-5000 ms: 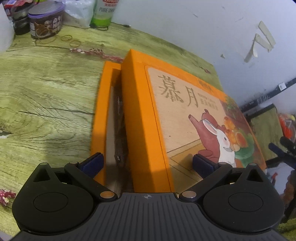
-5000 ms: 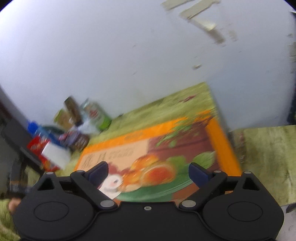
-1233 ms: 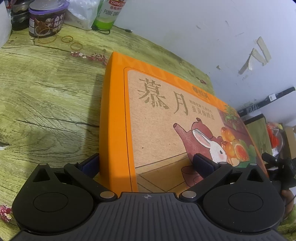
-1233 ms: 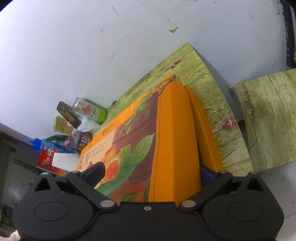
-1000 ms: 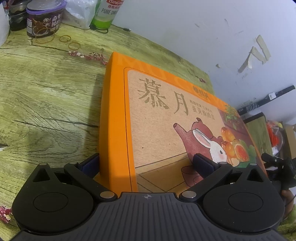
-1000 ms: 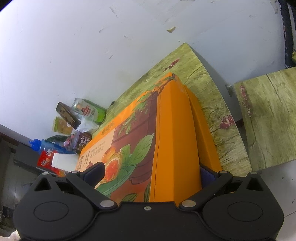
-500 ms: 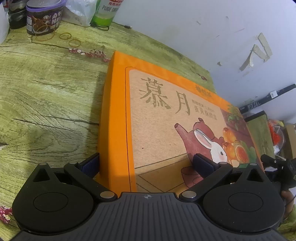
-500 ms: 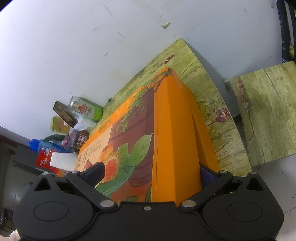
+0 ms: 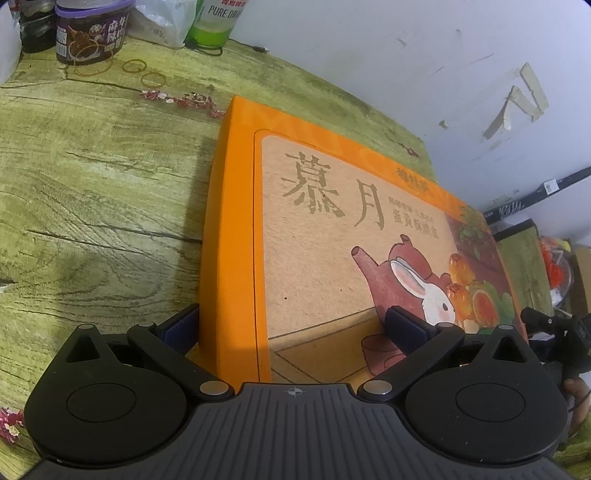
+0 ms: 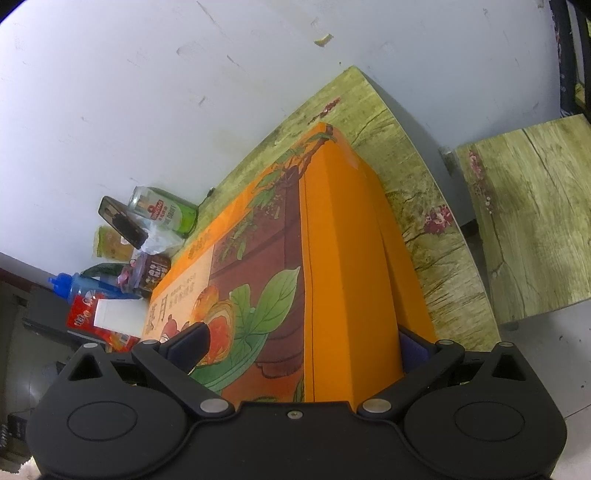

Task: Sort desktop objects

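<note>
A large orange gift box lies on the green wood-grain table [image 9: 92, 184]. Its lid [image 9: 332, 229] shows a rabbit, a teapot and Chinese characters. My left gripper [image 9: 291, 319] is open and straddles the lid's near left corner, one finger outside the side wall and one over the top. My right gripper [image 10: 303, 339] is open at the opposite end of the lid [image 10: 343, 258], with one finger over the top and one beside the orange base [image 10: 402, 266]. That base sticks out from under the lid along the right side.
At the table's far end stand a purple-lidded jar [image 9: 90, 31], a green bottle [image 9: 218, 22], a plastic bag [image 9: 162, 18] and rubber bands [image 9: 135, 66]. A phone [image 10: 122, 221], a blue bottle [image 10: 85, 286] and a red packet [image 10: 88, 314] are there too. A second small table [image 10: 532, 229] stands beside.
Five seconds ago the lid sat offset, baring the base's inside on the left; now it covers that side. Over the last second both grippers shifted only slightly.
</note>
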